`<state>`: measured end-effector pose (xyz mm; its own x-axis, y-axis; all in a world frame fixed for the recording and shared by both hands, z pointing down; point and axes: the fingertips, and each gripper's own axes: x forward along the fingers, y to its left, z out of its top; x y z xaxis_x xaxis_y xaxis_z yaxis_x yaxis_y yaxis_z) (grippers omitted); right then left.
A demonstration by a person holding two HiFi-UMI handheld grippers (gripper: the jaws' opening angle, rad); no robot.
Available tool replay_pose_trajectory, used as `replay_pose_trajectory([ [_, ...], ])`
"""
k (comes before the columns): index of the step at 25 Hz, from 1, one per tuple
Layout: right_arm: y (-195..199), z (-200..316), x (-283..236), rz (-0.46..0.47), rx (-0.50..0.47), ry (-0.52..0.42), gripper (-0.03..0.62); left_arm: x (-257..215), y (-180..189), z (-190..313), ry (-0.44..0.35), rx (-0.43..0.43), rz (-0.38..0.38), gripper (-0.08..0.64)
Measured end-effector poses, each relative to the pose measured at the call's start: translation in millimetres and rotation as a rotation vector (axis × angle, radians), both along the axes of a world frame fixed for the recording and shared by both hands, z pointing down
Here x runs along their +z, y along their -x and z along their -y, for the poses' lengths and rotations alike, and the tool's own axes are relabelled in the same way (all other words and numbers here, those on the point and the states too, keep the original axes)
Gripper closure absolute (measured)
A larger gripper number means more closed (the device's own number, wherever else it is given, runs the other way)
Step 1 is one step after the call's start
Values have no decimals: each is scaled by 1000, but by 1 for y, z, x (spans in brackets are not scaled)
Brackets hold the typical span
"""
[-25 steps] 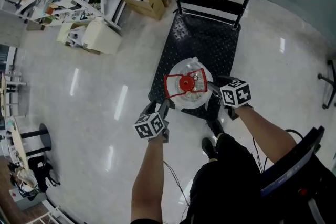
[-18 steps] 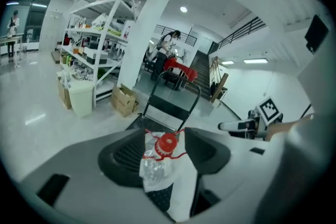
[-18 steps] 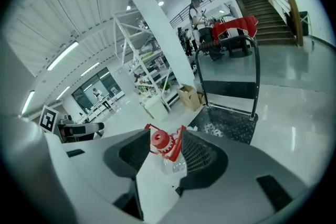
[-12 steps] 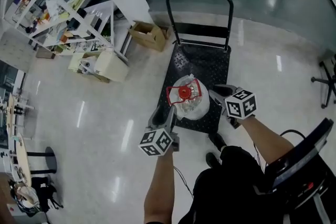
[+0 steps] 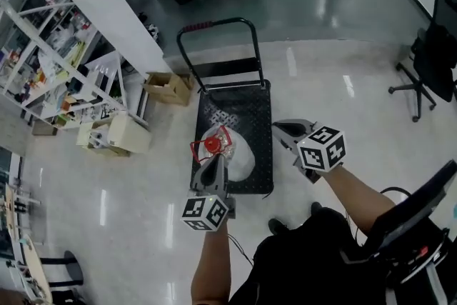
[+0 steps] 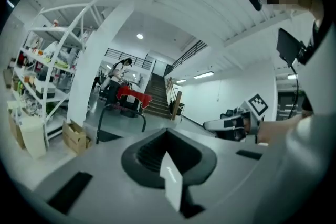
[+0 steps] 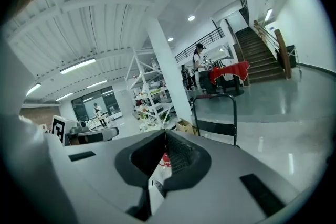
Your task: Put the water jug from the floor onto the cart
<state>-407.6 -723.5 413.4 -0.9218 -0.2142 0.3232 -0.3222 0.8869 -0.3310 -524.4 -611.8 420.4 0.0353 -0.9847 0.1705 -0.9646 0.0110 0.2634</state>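
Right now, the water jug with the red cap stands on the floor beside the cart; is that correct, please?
Not quite: the water jug with the red cap stands on the deck of the cart, not on the floor beside it. The head view shows this.

Left forearm (image 5: pixel 213 264) and right forearm (image 5: pixel 351 186) stretched forward; left claw (image 5: pixel 213 169) jaws together, nothing between; right claw (image 5: pixel 284 131) likewise closed, empty, angled leftward.
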Motion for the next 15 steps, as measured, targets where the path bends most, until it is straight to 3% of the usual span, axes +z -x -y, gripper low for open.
replay_pose_trajectory([
  [2,-33,7,-19,38,25,-3,589,-17,-27,9,-30,25,56,558],
  [10,-175,60,-59,27,165,-167,589,-73,-144,69,-81,159,77,558],
  [15,-256,75,-65,19,196,-216,589,-82,-237,92,-57,240,115,558],
])
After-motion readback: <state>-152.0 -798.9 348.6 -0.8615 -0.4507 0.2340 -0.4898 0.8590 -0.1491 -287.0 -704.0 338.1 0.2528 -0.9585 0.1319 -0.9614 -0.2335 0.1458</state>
